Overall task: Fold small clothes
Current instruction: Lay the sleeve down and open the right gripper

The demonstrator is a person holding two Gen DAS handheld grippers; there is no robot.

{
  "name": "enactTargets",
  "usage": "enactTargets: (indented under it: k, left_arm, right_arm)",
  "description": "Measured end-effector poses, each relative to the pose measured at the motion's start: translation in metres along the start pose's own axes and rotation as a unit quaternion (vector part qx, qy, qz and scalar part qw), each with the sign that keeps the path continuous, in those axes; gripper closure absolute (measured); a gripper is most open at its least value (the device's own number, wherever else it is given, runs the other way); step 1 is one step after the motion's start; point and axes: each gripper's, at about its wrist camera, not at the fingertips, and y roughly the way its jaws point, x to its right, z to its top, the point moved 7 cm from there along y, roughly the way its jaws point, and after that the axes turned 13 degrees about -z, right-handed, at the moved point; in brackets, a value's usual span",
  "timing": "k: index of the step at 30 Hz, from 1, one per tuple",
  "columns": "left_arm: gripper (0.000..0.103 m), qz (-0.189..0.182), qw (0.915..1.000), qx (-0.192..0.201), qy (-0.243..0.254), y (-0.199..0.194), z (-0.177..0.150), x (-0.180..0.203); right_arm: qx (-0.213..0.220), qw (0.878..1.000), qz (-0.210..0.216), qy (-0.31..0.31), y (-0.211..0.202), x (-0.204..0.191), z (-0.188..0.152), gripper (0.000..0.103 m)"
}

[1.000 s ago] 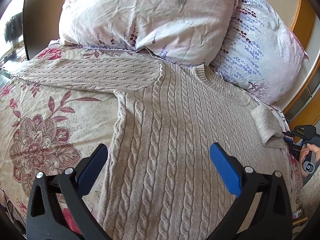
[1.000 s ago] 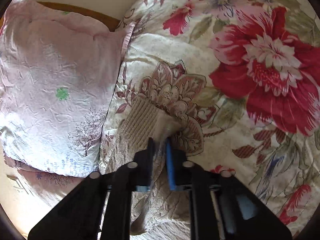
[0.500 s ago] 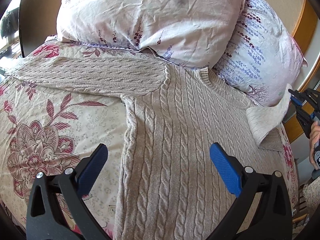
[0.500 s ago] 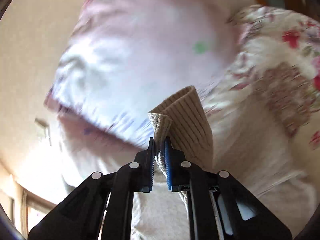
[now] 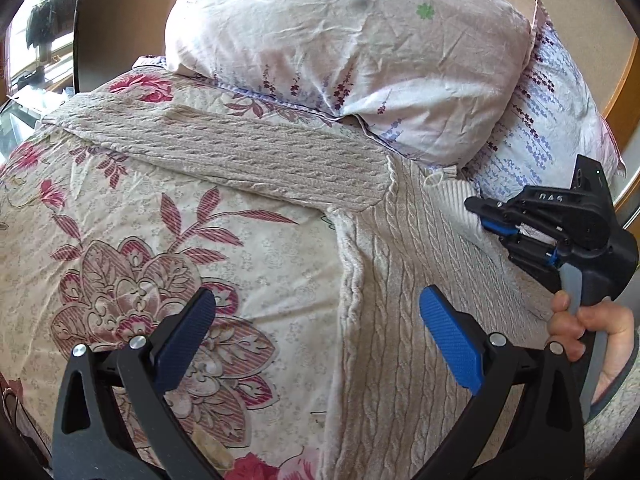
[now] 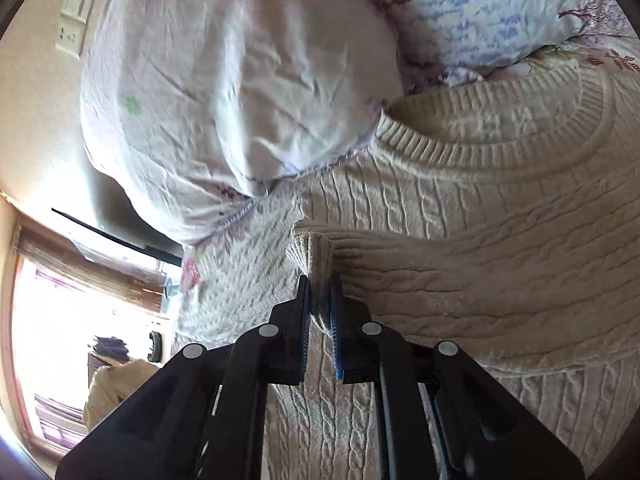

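Right gripper (image 6: 319, 304) was clamped narrow on the ribbed cuff (image 6: 306, 248) of the sweater's right sleeve (image 6: 460, 280), with knit pinched between both blue pads. Seen from the left wrist view, the same tool (image 5: 486, 222) sat at the right edge, the person's hand (image 5: 588, 328) on its trigger.

Left gripper (image 5: 316, 332) was spread wide, holding nothing, poised above the sweater's (image 5: 400, 300) left side seam on the near part of the bed.

Sweater lay flat on the floral bedspread (image 5: 140, 240), collar (image 6: 500, 148) toward the far pillows (image 5: 340, 48), hem toward the near side, so the body's long axis ran near to far. The held sleeve was doubled across the chest, just below the collar, its length running right to left. The other sleeve (image 5: 224, 152) lay stretched out to the far left, untouched.

Judgement: the fold turns on carrying the cuff further left across the body, crosswise to that long axis. Right gripper already had the cloth; left gripper was nearer the outstretched sleeve and would likely take it next.
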Motion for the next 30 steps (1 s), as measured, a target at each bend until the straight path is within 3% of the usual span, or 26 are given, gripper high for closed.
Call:
enactTargets:
  k: [4,9,12,14,19,22,26,30]
  left_arm:
    - [0.002,0.009,0.9998,0.008,-0.015,-0.009,0.002,-0.016]
    - [0.002,0.015,0.9995,0.012,-0.025,-0.015,0.006,-0.029]
    - [0.002,0.015,0.9995,0.011,-0.024,-0.016,0.008,-0.032]
    - [0.002,0.014,0.9996,0.010,-0.022,-0.017,0.009,-0.032]
    - [0.002,0.019,0.9996,0.010,-0.020,-0.021,0.015,-0.037]
    - [0.002,0.015,0.9994,0.001,-0.032,-0.022,0.021,-0.043]
    - [0.002,-0.016,0.9962,0.012,-0.084,-0.022,0.037,-0.060]
    - [0.002,-0.062,0.9829,0.027,-0.171,-0.012,0.063,-0.083]
  right_arm:
    - [-0.011,1.000,-0.015,0.003,0.013,-0.001,-0.005,0.093]
    - [0.000,1.000,-0.002,0.012,0.006,-0.014,-0.002,0.093]
    - [0.003,1.000,-0.023,-0.021,0.008,-0.028,-0.004,0.092]
    - [-0.023,0.999,-0.032,-0.023,0.020,-0.029,-0.013,0.088]
    - [-0.050,0.998,-0.026,-0.025,0.028,-0.029,-0.029,0.062]
    - [-0.050,0.997,-0.032,-0.046,0.035,-0.036,-0.034,0.059]
    - [-0.049,0.999,-0.004,-0.017,0.020,-0.029,-0.036,0.055]
    - [-0.042,0.999,0.007,-0.012,0.001,-0.018,-0.041,0.048]
